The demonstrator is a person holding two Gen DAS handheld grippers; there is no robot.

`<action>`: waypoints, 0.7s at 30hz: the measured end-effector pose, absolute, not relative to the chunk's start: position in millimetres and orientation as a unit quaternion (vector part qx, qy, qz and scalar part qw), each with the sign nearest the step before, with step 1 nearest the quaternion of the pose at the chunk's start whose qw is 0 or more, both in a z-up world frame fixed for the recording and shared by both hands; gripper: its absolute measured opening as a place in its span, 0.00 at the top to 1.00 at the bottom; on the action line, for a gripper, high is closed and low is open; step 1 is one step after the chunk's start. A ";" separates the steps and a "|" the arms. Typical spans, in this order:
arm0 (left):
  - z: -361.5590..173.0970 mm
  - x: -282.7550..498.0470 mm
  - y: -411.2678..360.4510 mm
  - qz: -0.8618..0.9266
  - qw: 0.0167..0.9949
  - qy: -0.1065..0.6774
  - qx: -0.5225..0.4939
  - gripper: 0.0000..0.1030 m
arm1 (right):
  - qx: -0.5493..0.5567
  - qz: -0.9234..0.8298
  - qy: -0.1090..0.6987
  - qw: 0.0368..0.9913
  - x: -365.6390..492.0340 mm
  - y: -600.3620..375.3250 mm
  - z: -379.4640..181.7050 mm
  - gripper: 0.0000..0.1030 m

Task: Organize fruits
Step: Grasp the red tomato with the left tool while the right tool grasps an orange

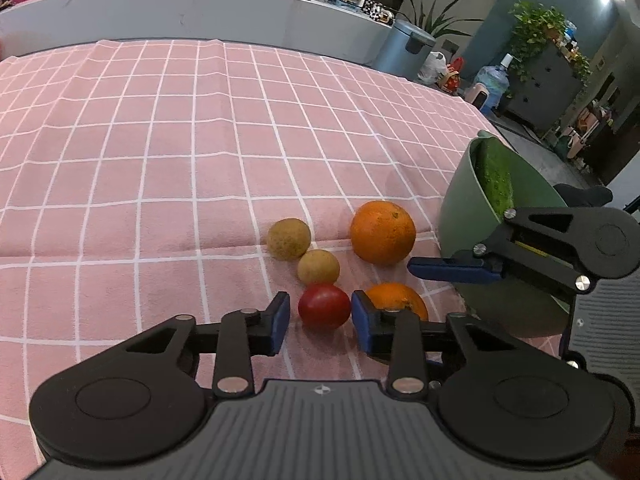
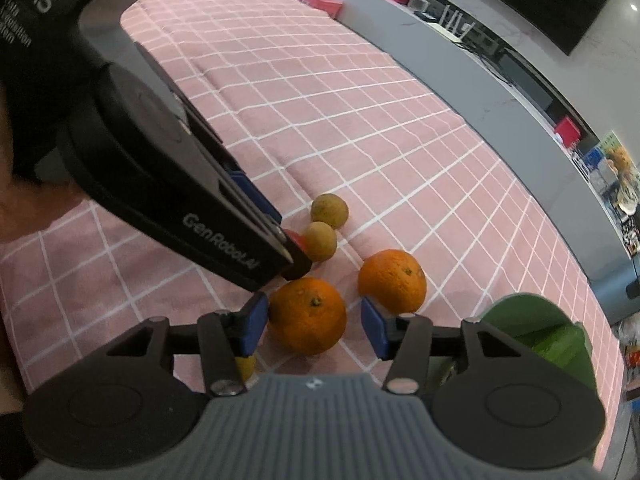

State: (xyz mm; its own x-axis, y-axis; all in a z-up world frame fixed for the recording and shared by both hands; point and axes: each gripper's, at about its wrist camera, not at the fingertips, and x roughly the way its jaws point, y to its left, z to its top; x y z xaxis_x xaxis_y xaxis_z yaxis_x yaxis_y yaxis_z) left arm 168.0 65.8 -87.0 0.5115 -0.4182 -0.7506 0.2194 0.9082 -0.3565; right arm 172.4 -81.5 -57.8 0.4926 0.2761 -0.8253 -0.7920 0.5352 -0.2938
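Left wrist view: left gripper (image 1: pixel 320 316) fingers spread wide around a red tomato (image 1: pixel 324 306) at lower centre; right gripper (image 2: pixel 312 322) fingers flank an orange (image 2: pixel 307 314), also wide.

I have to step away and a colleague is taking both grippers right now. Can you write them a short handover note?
Left gripper: jaws open around the red tomato, not yet closed.
Right gripper: jaws open around the nearer orange, not gripping.
On the pink cloth: the second orange and two small brown fruits. A small yellow fruit peeks out under the right gripper.
Done: the green bowl holds one green fruit.
Left: close on the tomato and orange, then presumably move all loose fruit to the bowl.
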 end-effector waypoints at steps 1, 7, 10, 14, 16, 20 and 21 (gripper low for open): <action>-87.2 168.1 65.4 -0.187 0.861 0.460 -0.110 0.65 | -0.349 0.340 0.374 0.789 172.4 -81.1 -57.9 0.53; -87.7 167.2 62.4 -0.189 0.859 0.462 -0.117 0.69 | -0.395 0.361 0.371 0.759 170.7 -74.6 -57.8 0.62; -87.6 166.5 64.1 -0.184 0.859 0.461 -0.124 0.70 | -0.414 0.357 0.380 0.747 174.4 -70.9 -60.7 0.61; -85.3 163.0 69.4 -0.170 0.863 0.458 -0.129 0.70 | -0.408 0.358 0.383 0.747 177.6 -69.7 -63.1 0.61; -82.3 159.9 73.3 -0.163 0.865 0.455 -0.135 0.70 | -0.407 0.355 0.385 0.748 177.1 -69.1 -62.2 0.61; -73.0 151.9 78.1 -0.159 0.868 0.446 -0.146 0.70 | -0.388 0.355 0.380 0.761 172.9 -71.0 -53.1 0.61; -70.7 149.9 78.5 -0.158 0.869 0.444 -0.148 0.70 | -0.386 0.355 0.377 0.763 171.9 -70.6 -50.8 0.61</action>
State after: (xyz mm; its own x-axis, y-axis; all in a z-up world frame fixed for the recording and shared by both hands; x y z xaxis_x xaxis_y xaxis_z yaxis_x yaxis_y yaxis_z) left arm 149.9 78.5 -70.7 0.5556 -0.4069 -0.7251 0.1434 0.9059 -0.3985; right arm 171.9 -70.6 -50.8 0.4638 0.2514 -0.8495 -0.8333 0.4495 -0.3219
